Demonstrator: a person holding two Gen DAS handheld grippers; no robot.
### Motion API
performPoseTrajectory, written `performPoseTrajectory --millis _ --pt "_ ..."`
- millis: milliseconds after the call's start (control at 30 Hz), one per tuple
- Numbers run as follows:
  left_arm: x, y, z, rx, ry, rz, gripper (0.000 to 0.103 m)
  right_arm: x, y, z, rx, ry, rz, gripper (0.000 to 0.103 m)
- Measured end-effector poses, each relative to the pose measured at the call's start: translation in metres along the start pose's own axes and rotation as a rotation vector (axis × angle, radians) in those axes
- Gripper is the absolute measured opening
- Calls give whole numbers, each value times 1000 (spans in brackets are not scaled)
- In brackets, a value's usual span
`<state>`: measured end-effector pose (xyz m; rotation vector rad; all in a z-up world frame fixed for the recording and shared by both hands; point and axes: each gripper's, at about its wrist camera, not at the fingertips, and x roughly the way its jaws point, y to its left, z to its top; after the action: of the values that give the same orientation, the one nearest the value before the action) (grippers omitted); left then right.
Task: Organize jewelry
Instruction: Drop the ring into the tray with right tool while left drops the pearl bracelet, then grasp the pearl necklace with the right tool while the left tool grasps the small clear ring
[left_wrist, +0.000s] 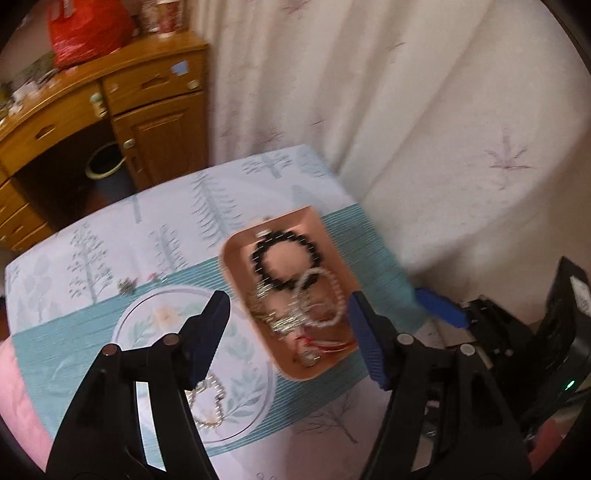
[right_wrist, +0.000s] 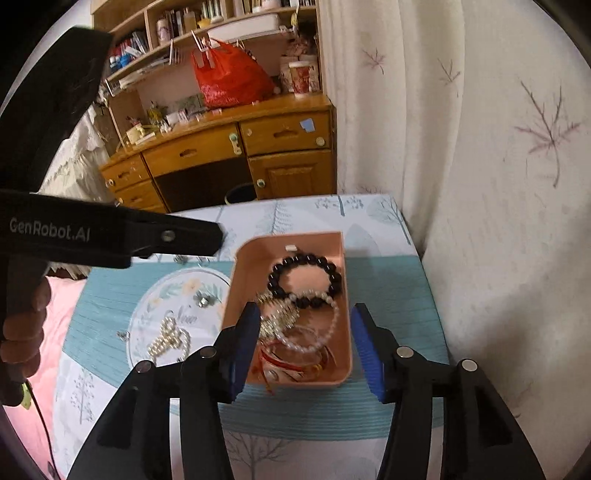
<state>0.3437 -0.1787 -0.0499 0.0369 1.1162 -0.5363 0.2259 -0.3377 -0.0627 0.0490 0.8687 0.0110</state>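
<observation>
A pink tray (right_wrist: 341, 258) (left_wrist: 236, 243) on the table holds a black bead bracelet (right_wrist: 334, 271) (left_wrist: 284, 236), a white pearl bracelet (right_wrist: 334, 321) (left_wrist: 338, 295), a silver chain (right_wrist: 277, 321) and red cord pieces (right_wrist: 280, 360). A pearl piece (right_wrist: 166, 341) (left_wrist: 212, 402) lies on the round print left of the tray, with a small brooch (right_wrist: 202, 300) near it. My left gripper (left_wrist: 288, 332) is open and empty above the tray's left side. My right gripper (right_wrist: 304, 345) is open and empty above the tray's near end.
Small earrings (left_wrist: 127, 286) lie on the tablecloth (right_wrist: 388, 280). A white curtain (right_wrist: 461, 147) hangs right of the table. A wooden desk (right_wrist: 221, 147) with a red bag (right_wrist: 229, 77) stands behind. The left gripper's body (right_wrist: 110, 236) crosses the right wrist view.
</observation>
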Motion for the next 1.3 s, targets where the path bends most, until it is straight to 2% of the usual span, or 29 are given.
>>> performPoseTrajectory --millis 33,100,200,300,467,567,633,733,900,1000,1167,1300 --pt "-1 7 -4 -14 2 12 64 3 -1 -1 8 14 5 61" --pt "-6 20 -14 -42 -7 40 64 5 5 -6 33 32 35 73" --pt "-11 45 -34 -90 -1 124 64 8 7 -6 78 48 88 82" --pt "-14 73 -63 -154 14 191 64 16 14 -5 146 88 183 84" --pt "-20 121 -123 -286 69 254 64 44 34 -10 309 226 360 84" --pt "-19 142 -161 -333 82 290 64 62 53 -20 375 297 402 84" --pt "-16 149 -183 -350 77 292 64 75 70 -30 394 338 401 84" --pt "-13 152 -207 -344 24 300 64 90 99 -46 376 371 363 84" --pt "-1 149 -230 -301 -64 321 64 113 136 -63 275 360 275 84" --pt "8 149 -229 -284 -94 344 64 125 157 -69 163 316 195 84" --pt "18 162 -225 -313 -177 326 63 141 183 -74 -11 244 101 84" --pt "22 167 -217 -287 -217 345 54 154 197 -77 -93 234 91 84"
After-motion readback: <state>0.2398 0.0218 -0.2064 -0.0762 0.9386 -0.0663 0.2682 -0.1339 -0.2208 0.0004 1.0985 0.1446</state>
